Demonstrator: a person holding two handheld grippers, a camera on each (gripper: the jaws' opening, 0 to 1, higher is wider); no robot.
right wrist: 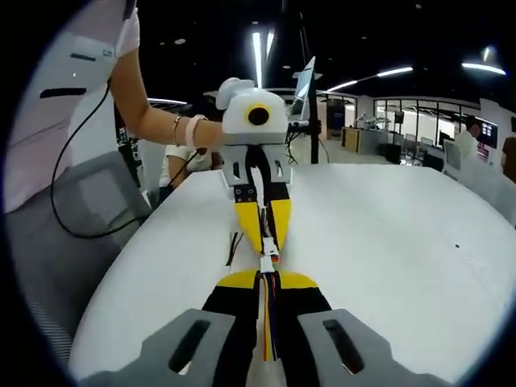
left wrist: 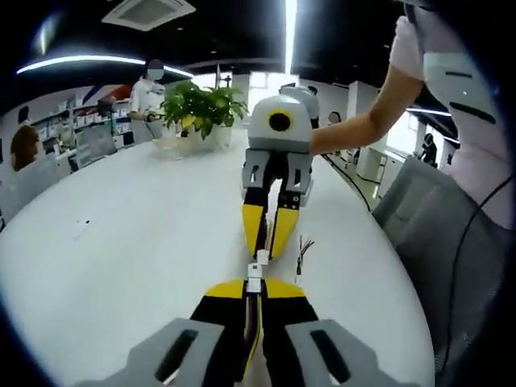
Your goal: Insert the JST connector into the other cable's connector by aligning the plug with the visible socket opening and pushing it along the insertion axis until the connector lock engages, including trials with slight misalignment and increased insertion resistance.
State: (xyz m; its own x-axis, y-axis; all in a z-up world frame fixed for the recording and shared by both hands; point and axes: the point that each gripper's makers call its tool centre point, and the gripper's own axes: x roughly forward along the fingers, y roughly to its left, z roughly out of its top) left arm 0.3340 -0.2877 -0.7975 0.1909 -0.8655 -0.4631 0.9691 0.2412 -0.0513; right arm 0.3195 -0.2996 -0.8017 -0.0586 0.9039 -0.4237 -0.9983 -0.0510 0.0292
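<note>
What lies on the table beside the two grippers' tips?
A loose bundle of dark wires lies on the white table, beside the right gripper. Its far end is too small to make out; the tabletop under the white connectors is covered.

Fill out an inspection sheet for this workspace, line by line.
Surface: white table, rounded edge.
Job's things: two white connectors meet tip to tip between the jaws; full mating cannot be told.
Clutter: loose cable piece lying beside the jaws.
Grippers: left hand-held gripper and right hand-held gripper face each other, each shut on its cable.
Cables: multicoloured wires run back between the right jaws.
Surroundings: potted plant, office desks, people.
</note>
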